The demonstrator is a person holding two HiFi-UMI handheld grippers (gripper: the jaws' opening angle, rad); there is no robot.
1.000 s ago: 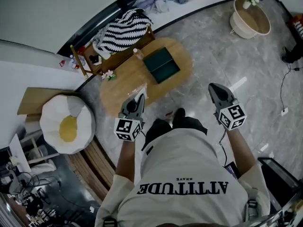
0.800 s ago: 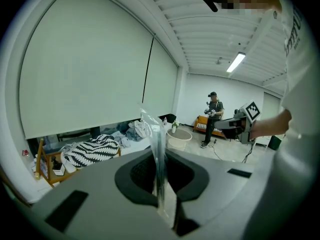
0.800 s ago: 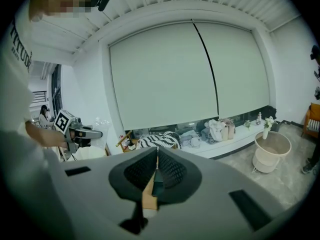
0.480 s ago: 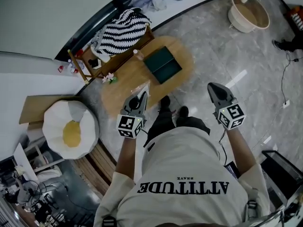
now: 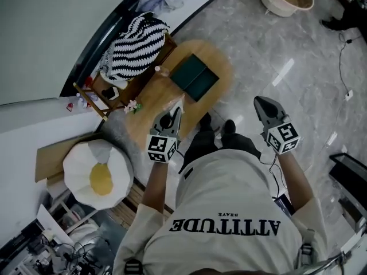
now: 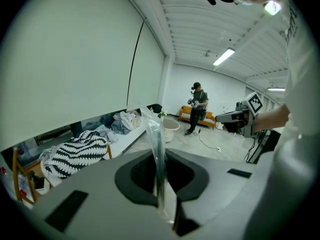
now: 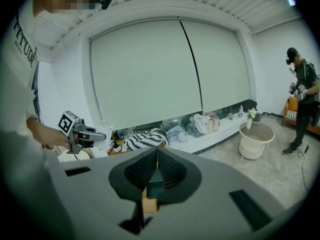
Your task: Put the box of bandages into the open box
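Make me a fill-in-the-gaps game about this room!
The gripper pinching the clear plastic bag is in the person's ____ hand.
The open green box sits on an oval table made of ____.
The blanket is covered in black and white ____.
The egg-shaped cushion is white with a ____ middle.

Missing words: left; wood; stripes; yellow.
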